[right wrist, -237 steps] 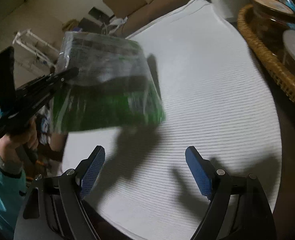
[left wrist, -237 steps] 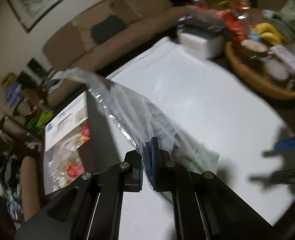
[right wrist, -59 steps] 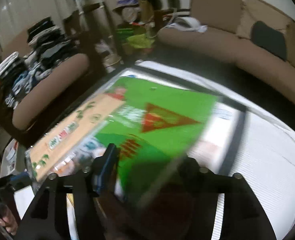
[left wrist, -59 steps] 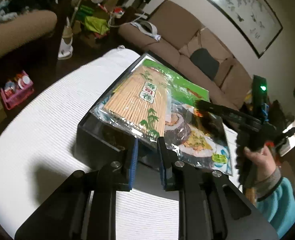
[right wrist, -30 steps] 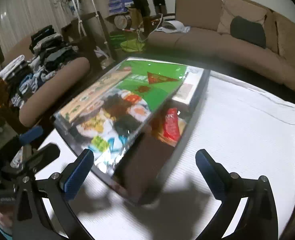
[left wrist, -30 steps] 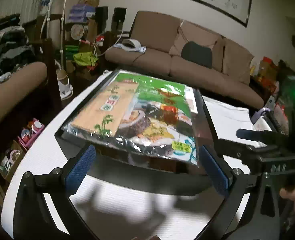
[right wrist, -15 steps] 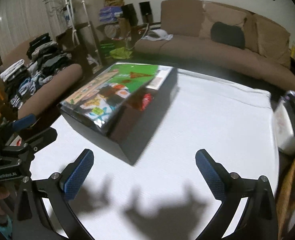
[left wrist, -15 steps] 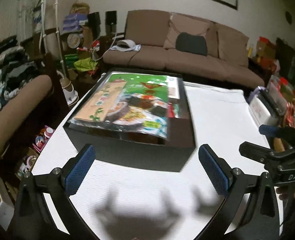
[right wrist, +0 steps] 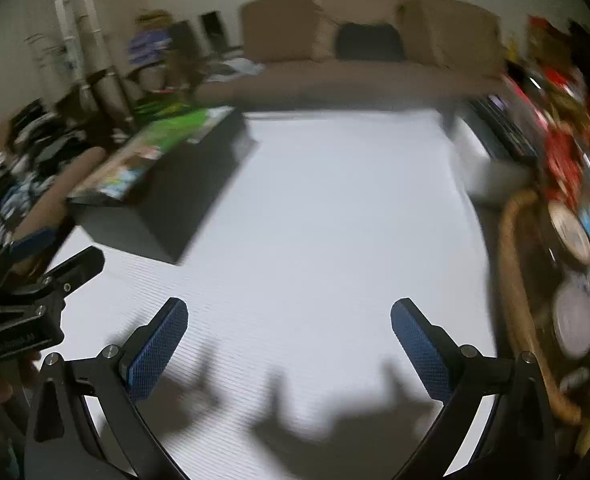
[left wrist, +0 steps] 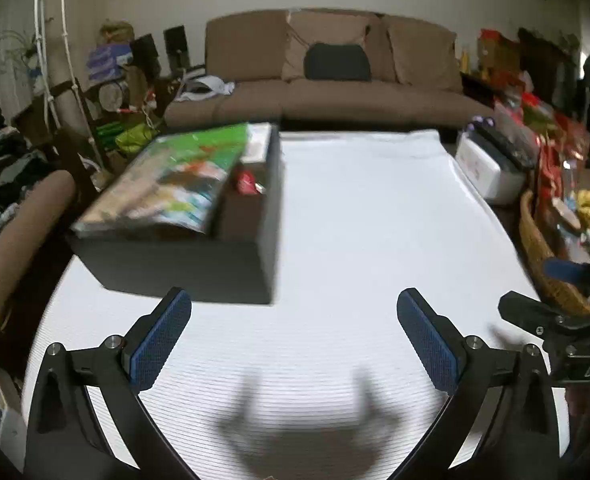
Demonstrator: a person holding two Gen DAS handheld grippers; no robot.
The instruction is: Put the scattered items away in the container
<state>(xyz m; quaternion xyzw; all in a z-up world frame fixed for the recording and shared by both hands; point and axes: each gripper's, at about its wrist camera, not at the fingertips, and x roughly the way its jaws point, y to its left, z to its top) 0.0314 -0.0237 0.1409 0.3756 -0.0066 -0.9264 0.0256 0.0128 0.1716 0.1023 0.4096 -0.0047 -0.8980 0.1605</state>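
A black box (left wrist: pixel 183 268) stands on the left of the white table (left wrist: pixel 367 220). The green sushi kit packet (left wrist: pixel 175 178) lies across its open top, with a red item (left wrist: pixel 247 182) beside it inside. The box (right wrist: pixel 167 204) and packet (right wrist: pixel 143 156) also show at the left in the blurred right wrist view. My left gripper (left wrist: pixel 295 336) is open and empty, pulled back near the table's front. My right gripper (right wrist: pixel 289 344) is open and empty too, over bare table; it appears at the right edge of the left wrist view (left wrist: pixel 567 300).
A wicker basket (left wrist: pixel 535 240) with jars, bananas and packets sits at the table's right edge. A white box (left wrist: pixel 483 168) stands at the back right. A brown sofa (left wrist: pixel 327 72) lies behind the table, and clutter and a chair arm (left wrist: pixel 19 236) are at the left.
Both grippers have let go of the packet, which now rests on the box, and have drawn back toward the table's front. The box looks smaller and farther away.
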